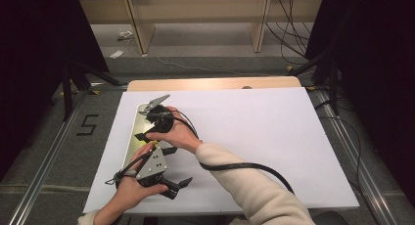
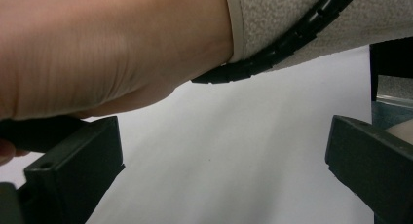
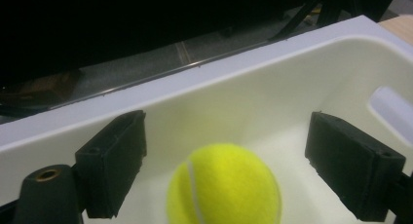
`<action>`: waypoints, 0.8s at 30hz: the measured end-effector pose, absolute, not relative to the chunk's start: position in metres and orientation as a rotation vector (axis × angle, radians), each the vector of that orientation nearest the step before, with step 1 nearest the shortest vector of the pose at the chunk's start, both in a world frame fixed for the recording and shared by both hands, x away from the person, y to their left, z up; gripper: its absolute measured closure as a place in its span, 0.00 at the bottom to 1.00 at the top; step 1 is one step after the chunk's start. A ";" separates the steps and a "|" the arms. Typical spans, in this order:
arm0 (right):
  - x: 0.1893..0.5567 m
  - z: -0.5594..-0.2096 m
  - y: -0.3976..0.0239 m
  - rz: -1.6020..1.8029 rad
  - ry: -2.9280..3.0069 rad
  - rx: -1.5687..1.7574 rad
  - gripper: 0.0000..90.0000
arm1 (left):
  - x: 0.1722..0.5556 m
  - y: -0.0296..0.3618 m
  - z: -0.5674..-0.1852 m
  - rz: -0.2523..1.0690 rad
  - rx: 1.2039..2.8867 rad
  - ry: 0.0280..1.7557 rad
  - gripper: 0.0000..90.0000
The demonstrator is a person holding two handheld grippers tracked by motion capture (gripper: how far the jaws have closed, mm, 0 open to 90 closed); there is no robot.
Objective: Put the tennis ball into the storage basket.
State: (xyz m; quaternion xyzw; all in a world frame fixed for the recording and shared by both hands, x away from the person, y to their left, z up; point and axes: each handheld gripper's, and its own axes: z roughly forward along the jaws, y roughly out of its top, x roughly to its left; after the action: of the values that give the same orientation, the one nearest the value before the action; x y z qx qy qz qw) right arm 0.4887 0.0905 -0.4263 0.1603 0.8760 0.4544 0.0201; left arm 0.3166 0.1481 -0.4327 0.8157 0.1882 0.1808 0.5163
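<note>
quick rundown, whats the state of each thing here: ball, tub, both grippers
tennis ball: loose inside the tub, between the right gripper's jaws, not clamped
white tub: upright on the white board, open topped
right gripper: open, reaching into the tub, jaws either side of the ball
left gripper: open, nothing between its jaws, over the white board

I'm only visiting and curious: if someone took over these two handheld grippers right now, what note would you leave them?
Right gripper: open, jaws either side of the tennis ball in the white tray; whether they touch it cannot be told.
Left gripper: open, holding nothing, over the white board near the person's side.
Done: right gripper is lined up on the ball.
Left: probably close on the ball and lift it.
</note>
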 end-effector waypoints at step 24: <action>0.495 -0.404 0.030 1.481 2.569 0.630 0.17 | 0.317 0.148 -0.434 0.436 1.965 0.454 0.00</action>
State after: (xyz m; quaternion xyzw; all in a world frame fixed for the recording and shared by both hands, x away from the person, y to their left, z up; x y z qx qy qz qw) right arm 0.4954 0.0301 -0.4042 0.2074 0.8461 0.4879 0.0549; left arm 0.3172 0.1480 -0.4336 0.8172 0.1888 0.1815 0.5135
